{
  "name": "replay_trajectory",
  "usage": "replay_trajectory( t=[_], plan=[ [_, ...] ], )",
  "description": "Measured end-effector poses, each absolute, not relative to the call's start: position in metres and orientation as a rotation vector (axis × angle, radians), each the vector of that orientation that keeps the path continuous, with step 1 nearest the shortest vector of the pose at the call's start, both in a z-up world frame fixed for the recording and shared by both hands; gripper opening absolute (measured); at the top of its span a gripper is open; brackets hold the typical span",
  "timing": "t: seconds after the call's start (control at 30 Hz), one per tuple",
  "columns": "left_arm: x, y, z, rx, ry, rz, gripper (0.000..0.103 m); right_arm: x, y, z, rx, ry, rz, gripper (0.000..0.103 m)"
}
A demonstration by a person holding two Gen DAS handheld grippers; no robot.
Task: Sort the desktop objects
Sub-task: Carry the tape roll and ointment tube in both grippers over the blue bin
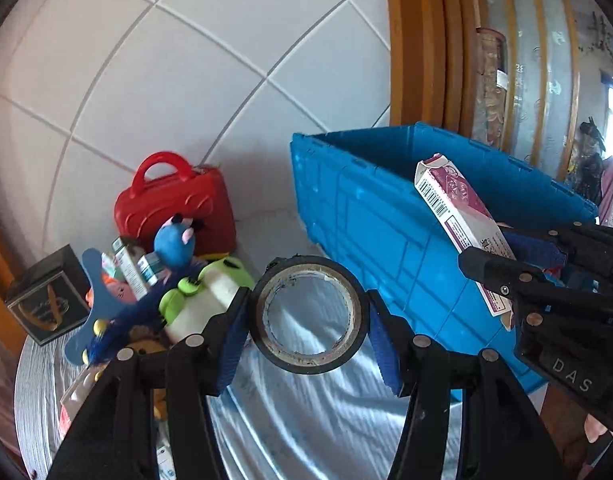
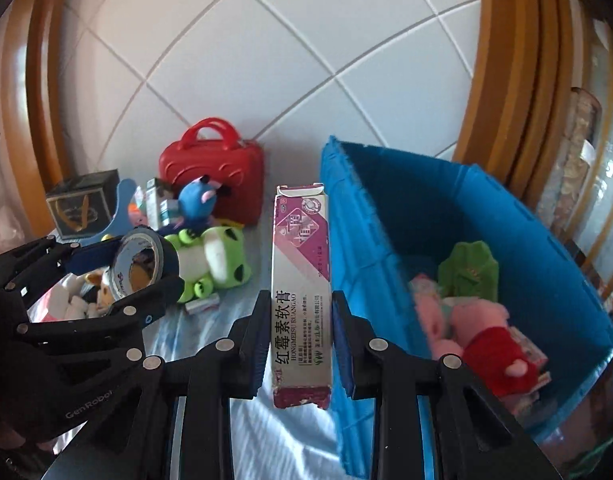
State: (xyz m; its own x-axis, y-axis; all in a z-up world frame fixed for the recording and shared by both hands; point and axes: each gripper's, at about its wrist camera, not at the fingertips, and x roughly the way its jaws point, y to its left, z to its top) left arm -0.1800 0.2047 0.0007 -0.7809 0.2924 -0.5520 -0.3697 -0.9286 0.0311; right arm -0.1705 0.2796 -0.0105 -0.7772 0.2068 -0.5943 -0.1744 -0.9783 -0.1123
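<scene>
**Box sits left of crate, long axis up**

At centre of the right wrist frame, our right gripper (image 2: 298,340) was clamped on the ointment box (image 2: 301,280), long axis pointing up-frame. The blue crate (image 2: 370,264) lay immediately right of it. Our left gripper (image 1: 306,328) pinched the tape roll (image 1: 309,314), farther left of the crate.

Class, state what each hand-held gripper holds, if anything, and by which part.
Left hand-held gripper: black tape roll, pinched across its outer rim. Right hand-held gripper: ointment box, gripped by its long sides, lower half.
</scene>
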Motion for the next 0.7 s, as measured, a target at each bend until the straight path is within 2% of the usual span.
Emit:
replay_trajectory(
  t=[0.23, 0.5, 0.7],
  plan=[
    [-0.177, 0.292, 0.026, -0.677, 0.205, 2.615, 0.055, -0.144, 0.358, 0.012, -0.811, -0.027, 2.695, 0.028],
    [-0.178, 0.388, 0.022, -0.693, 0.258, 2.493, 0.055, -0.116, 0.441, 0.003, -0.819, 0.027, 2.564, 0.028],
    [-0.179, 0.427, 0.018, -0.711, 0.301, 2.436, 0.055, -0.103, 0.482, -0.009, -0.85, 0.069, 2.502, 0.028]
  ],
)
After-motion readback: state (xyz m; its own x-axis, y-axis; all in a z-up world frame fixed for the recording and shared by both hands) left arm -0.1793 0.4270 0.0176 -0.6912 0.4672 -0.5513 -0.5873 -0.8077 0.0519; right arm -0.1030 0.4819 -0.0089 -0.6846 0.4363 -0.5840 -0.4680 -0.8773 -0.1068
